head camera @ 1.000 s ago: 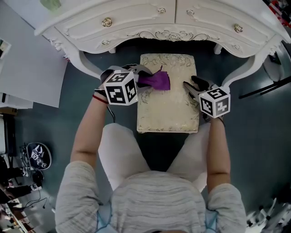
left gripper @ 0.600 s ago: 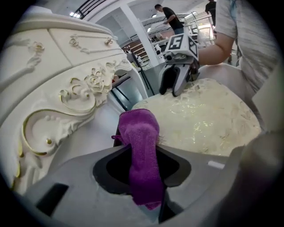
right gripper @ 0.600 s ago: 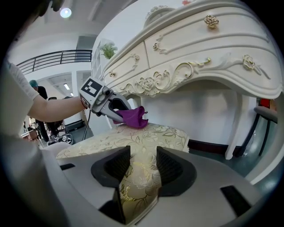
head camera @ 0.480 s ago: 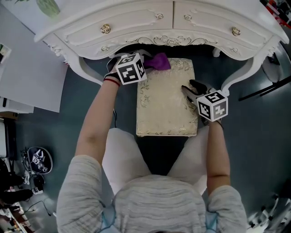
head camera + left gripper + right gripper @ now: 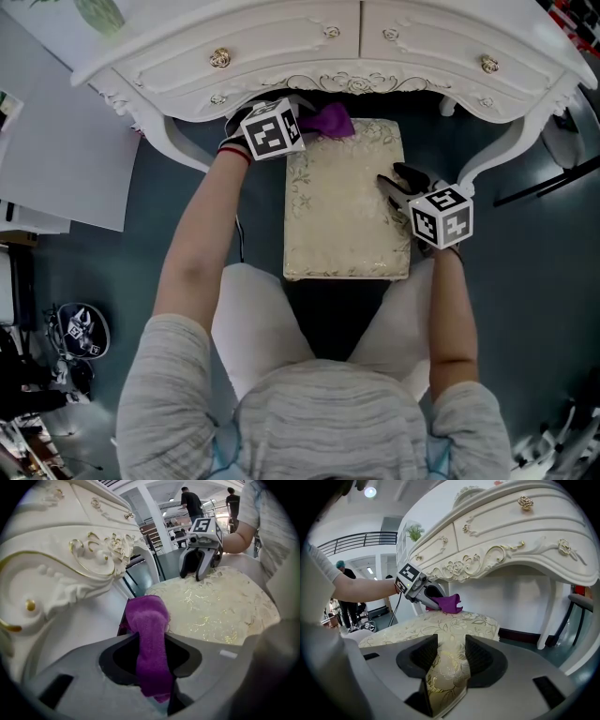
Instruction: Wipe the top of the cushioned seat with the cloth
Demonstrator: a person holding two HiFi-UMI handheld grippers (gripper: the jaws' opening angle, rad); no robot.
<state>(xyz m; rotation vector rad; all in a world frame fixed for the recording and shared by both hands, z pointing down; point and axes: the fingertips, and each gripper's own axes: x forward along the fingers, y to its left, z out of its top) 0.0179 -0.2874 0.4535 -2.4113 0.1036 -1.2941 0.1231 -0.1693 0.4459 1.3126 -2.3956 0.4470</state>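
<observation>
Left tongs (image 5: 151, 654): I hold them pressed together on the purple cloth (image 5: 330, 121). A strip of it runs up between the jaws. Its free end lies bunched on the far left corner of the seat (image 5: 342, 220), just under the front edge of the white dresser (image 5: 281, 47).

Right tongs (image 5: 449, 657): I hold them at the seat's right edge, well apart from the cloth. They pinch the seat there, and the gold-patterned fabric fills the gap between the jaws.

The seat stands on the grey floor (image 5: 525, 281), its far end tucked below the dresser.
</observation>
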